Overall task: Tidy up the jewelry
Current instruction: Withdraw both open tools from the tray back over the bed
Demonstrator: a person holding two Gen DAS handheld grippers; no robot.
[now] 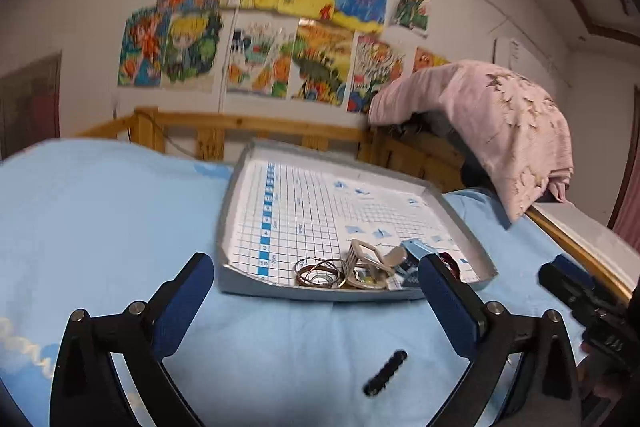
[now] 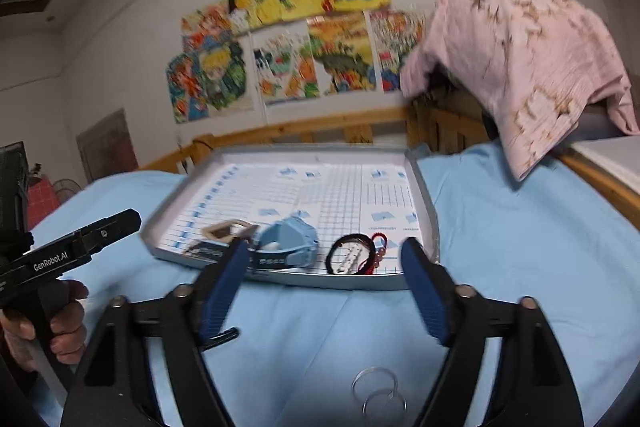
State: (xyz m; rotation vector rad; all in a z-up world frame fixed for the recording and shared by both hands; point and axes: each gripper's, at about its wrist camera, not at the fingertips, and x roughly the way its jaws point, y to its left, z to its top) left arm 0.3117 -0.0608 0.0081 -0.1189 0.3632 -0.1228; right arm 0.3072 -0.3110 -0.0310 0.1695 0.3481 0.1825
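Observation:
A shallow grey tray (image 1: 228,211) (image 2: 424,187) with a grid-printed floor lies on the light blue bedsheet. At its near edge lie thin bangles (image 1: 318,271), a beige diamond-shaped piece (image 1: 366,255) (image 2: 226,230), a light blue watch (image 2: 288,241), and black and red cords (image 2: 352,255). A black hair clip (image 1: 385,373) (image 2: 220,338) lies on the sheet in front of the tray. Two clear rings (image 2: 378,389) lie on the sheet near my right gripper. My left gripper (image 1: 316,301) is open and empty before the tray. My right gripper (image 2: 324,291) is open and empty too.
A wooden bed rail (image 1: 256,125) runs behind the tray. A pink patterned cloth (image 1: 500,131) (image 2: 520,67) hangs over the rail at the right. Drawings cover the wall (image 1: 280,23). The right gripper's body (image 1: 584,303) shows at the left view's right edge.

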